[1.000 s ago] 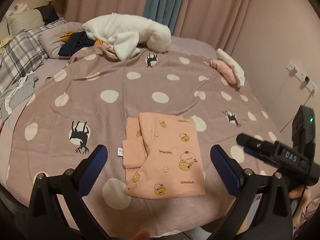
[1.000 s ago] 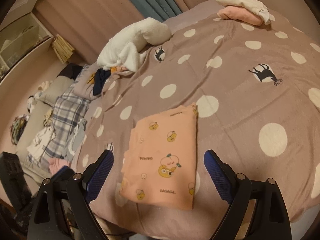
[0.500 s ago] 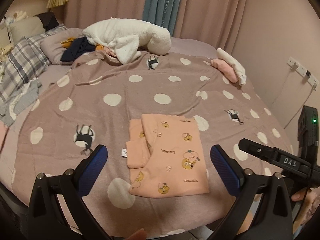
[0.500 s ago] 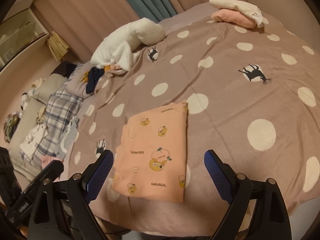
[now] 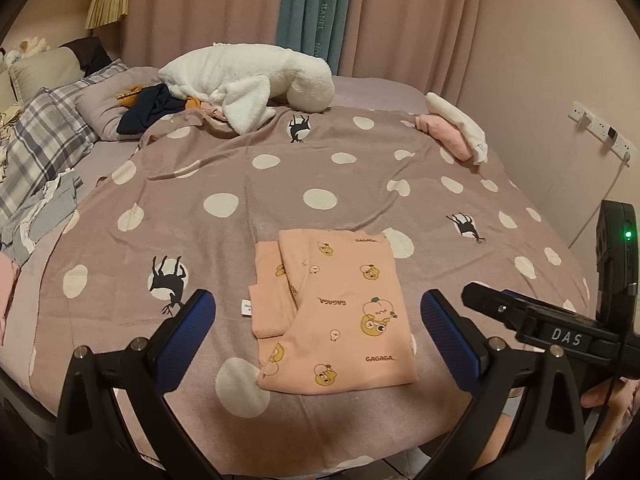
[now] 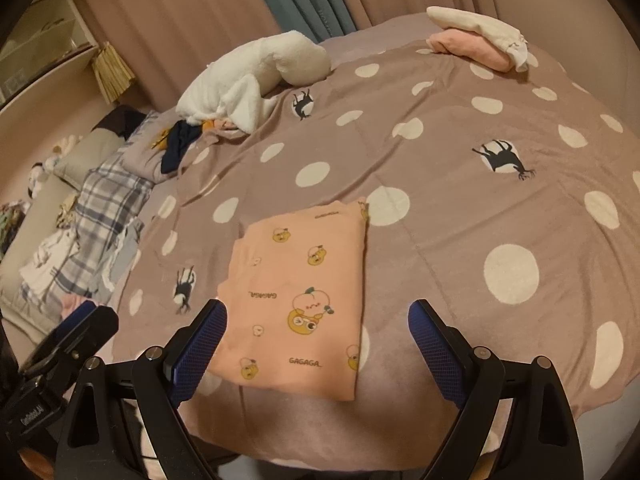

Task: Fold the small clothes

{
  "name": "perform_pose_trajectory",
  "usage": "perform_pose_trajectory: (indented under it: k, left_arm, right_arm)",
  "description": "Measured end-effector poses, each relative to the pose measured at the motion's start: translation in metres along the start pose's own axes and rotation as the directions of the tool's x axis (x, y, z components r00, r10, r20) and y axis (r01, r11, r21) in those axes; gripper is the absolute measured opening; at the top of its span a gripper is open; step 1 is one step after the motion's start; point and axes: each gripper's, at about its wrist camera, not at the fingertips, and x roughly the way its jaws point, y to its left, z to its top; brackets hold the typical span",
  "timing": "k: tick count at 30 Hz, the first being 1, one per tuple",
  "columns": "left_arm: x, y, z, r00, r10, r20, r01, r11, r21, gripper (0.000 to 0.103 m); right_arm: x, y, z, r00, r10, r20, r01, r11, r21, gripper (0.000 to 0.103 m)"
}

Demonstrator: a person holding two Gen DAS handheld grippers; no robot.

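A small pink garment with cartoon prints lies folded into a rectangle on the polka-dot blanket near the bed's front edge; a sleeve and a white tag stick out at its left side. It also shows in the right wrist view. My left gripper is open and empty, held above and in front of the garment. My right gripper is open and empty, also short of the garment. The right gripper's body shows at the right of the left wrist view.
A white fluffy blanket and dark clothes lie at the bed's far side. Folded pink and white clothes sit at the far right. Plaid bedding is at the left. A wall socket is on the right wall.
Both grippers have drawn back and risen a little from the bed; the garment appears slightly farther off. The garment itself has not moved. Both stay open.
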Motion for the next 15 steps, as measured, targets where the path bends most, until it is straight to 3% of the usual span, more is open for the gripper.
perform_pose_trajectory:
  k: [6,15]
  left_arm:
    - [-0.002,-0.001,-0.001,1.0,0.01,-0.002,-0.01,1.0,0.009,0.103]
    - [-0.001,0.001,-0.004,1.0,0.018,-0.015,-0.018,1.0,0.01,0.103]
  right_arm:
    - [-0.001,0.008,-0.003,0.999,-0.046,0.002,0.046,0.998,-0.03,0.092]
    - [0.001,0.013,-0.006,0.999,-0.033,-0.014,0.032,0.999,-0.038,0.092]
